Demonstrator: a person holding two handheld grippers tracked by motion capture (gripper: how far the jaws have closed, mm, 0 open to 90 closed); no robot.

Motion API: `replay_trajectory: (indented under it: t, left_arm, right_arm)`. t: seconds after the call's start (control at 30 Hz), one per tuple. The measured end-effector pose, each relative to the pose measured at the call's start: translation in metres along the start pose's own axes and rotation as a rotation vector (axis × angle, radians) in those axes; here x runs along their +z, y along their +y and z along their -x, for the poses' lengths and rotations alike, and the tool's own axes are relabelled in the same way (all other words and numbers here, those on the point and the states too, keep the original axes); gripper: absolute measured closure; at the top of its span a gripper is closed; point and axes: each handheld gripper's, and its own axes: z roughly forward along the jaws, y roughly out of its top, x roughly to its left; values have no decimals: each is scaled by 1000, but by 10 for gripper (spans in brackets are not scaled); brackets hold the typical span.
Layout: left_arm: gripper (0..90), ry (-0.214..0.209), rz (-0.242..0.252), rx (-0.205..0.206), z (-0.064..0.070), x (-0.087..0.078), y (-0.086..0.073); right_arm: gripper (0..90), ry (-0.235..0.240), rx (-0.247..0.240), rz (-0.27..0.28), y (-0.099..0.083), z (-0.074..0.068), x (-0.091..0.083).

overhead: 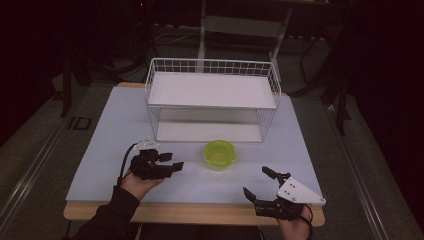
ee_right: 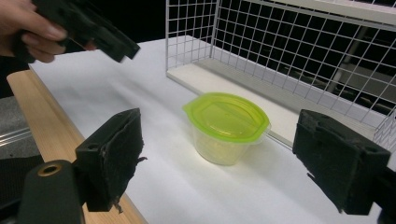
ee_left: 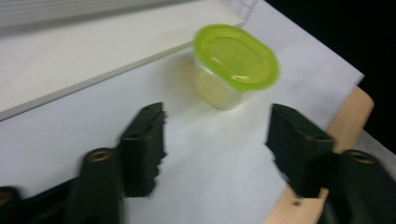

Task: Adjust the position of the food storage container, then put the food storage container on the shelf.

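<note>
Though blurred, container (ee_left: 236, 63) stays recognizable.

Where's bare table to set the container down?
Free: the white table left of the wire rack, the strip right of it, and the front between left gripper and right gripper. Crowded: the container sits just before the rack's lower shelf.

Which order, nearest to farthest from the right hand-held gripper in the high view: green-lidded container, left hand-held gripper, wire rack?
Measured from the right hand-held gripper:
1. Green-lidded container, up and to its left, mid-table.
2. Left hand-held gripper, farther left, beyond the container.
3. Wire rack, at the back of the table; its front edge sits just behind the container.
</note>
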Motion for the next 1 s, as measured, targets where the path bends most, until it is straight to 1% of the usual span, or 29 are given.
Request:
replay_trajectory:
  t: [0.03, 0.07, 0.1, 0.13, 0.17, 0.2, 0.23, 0.27, 0.3, 0.33, 0.37, 0.4, 0.43, 0.47, 0.5, 0.53, 0.57, 0.63, 0.7, 0.77, 0.8, 0.83, 0.87, 0.93, 0.97, 1.0]
  left_arm:
    - [289, 0, 0, 0, 0, 0, 0]
    - [289, -25, 3, 20, 1, -2, -1]
    - [227, -43, 10, 38, 5, -4, -2]
    - [179, -49, 14, 40, 7, -5, -3]
    - [155, -52, 16, 50, 9, -5, -3]
    - [122, -52, 16, 67, 11, -5, -4]
    - [71, -58, 18, 68, 14, -5, -5]
    - [29, -76, 21, 68, 15, -4, -7]
    - [19, -88, 31, 73, 18, -5, -9]
    - [18, -87, 47, 82, 21, -5, -11]
    - [18, -85, 66, 96, 24, -5, -13]
    - [18, -93, 76, 113, 28, -6, -14]
    - [18, -98, 84, 125, 31, -7, -14]
    - [19, -98, 98, 141, 35, -8, -15]
    - [19, -104, 110, 150, 38, -9, -15]
    - [19, -110, 122, 157, 41, -10, -14]
    - [19, -107, 137, 165, 43, -11, -14]
    - [19, -114, 152, 168, 44, -12, -15]
    - [19, -124, 150, 156, 44, -12, -16]
    - [19, -133, 156, 161, 45, -11, -18]
    - [19, -145, 157, 160, 46, -12, -18]
    - [19, -169, 156, 154, 47, -12, -17]
    - [19, -181, 148, 154, 48, -12, -16]
    - [19, -181, 148, 154, 48, -12, -16]
    - [21, -202, 163, 175, 52, -16, -12]
    - [21, -207, 167, 178, 53, -17, -9]
  right_arm:
    - [158, 0, 0, 0, 0, 0, 0]
    - [158, 0, 1, 0, 0, 0, 0]
    - [158, 0, 0, 1, 0, 0, 0]
    - [158, -2, 1, -1, 0, 0, 1]
    - [158, -2, 3, -3, 0, 0, 1]
    - [158, -2, 3, -5, 0, 0, 1]
    - [158, -3, 1, -8, 0, 0, 1]
    - [158, -3, 0, -12, -1, 0, 1]
    - [158, 0, 3, -13, -1, 0, 1]
    - [158, 4, 2, -14, -1, 1, 1]
    - [158, 8, -2, -10, 0, 1, 1]
    - [158, 11, -3, 0, 0, 2, 0]
    - [158, 15, 4, 8, 1, 2, -1]
    - [158, 11, 2, 7, 2, 2, -2]
    - [158, -1, -14, 4, 2, 2, -2]
    - [158, -1, -23, 2, 3, 1, -2]
    - [158, 4, -24, 2, 3, 0, -2]
    - [158, 10, -23, -5, 4, -1, -1]
    - [158, 12, -25, -5, 4, -2, 0]
    - [158, 16, -18, -8, 4, -3, 0]
    - [158, 19, -14, -7, 4, -2, 1]
    - [158, 18, -10, -11, 5, -2, 1]
    - [158, 14, -9, -10, 6, -1, 1]
    - [158, 19, -11, -12, 7, -1, 2]
    - [147, 17, -28, -11, 11, 0, 2]
    - [146, 18, -34, -15, 13, 1, 3]
